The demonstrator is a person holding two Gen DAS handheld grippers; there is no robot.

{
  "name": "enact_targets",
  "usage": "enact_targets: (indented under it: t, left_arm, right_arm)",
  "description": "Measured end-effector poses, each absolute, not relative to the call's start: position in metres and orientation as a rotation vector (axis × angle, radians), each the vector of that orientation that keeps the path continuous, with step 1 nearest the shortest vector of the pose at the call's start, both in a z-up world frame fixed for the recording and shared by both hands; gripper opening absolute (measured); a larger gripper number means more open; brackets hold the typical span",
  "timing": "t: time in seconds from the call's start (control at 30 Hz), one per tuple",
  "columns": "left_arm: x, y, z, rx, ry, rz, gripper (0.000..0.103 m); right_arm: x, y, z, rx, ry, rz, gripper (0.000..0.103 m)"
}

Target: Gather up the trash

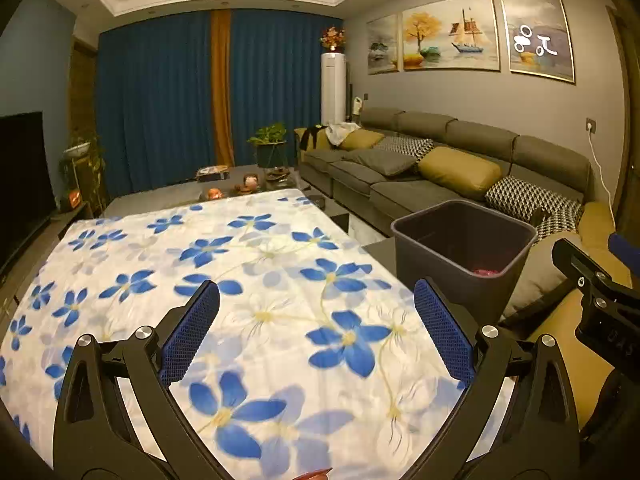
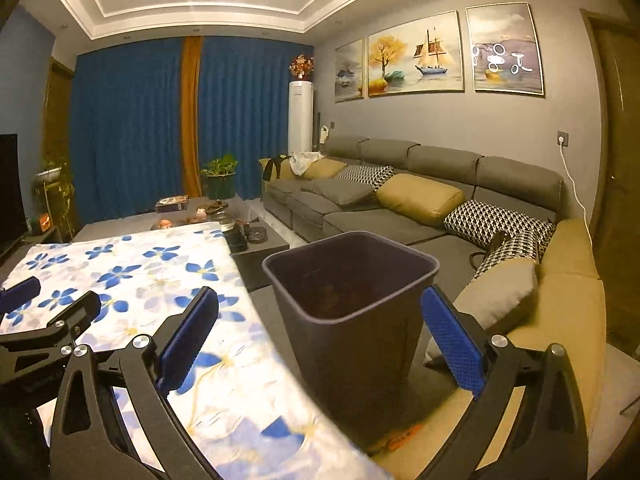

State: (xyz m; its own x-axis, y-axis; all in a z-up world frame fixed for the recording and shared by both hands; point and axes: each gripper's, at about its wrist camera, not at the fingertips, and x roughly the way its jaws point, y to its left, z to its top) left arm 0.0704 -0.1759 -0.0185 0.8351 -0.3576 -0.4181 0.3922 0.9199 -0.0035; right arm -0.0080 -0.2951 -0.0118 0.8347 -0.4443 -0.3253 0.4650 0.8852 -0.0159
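1. We hold our left gripper (image 1: 316, 332) over the table (image 1: 248, 280). Its blue jaws are spread wide and hold nothing.
2. We hold our right gripper (image 2: 320, 332) by the table's edge, in front of the bin (image 2: 352, 304). Its jaws are wide apart too, with nothing in them.
3. The bin is dark gray, square at the top and smaller at the bottom. It stands just beside the table, between the table and the sofa (image 1: 420, 184).
4. We see something pink and red (image 1: 486, 271) deep inside the bin. We cannot tell what it is.
5. The table has a white cloth with blue flowers.
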Motion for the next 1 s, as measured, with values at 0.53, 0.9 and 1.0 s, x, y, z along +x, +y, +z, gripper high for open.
enact_targets:
  t: [0.53, 0.9, 1.0]
  left_arm:
    - [0.023, -0.121, -0.012, 0.033, 0.419, -0.405, 0.096]
    - [0.008, -0.113, -0.007, 0.028, 0.391, -0.407, 0.096]
    - [0.007, -0.112, -0.007, 0.027, 0.392, -0.407, 0.096]
  right_arm:
    - [-0.06, -0.238, -0.013, 0.033, 0.337, -0.459, 0.098]
    - [-0.072, -0.226, -0.003, 0.03, 0.3, -0.46, 0.098]
    - [-0.073, -0.224, -0.003, 0.027, 0.295, -0.453, 0.098]
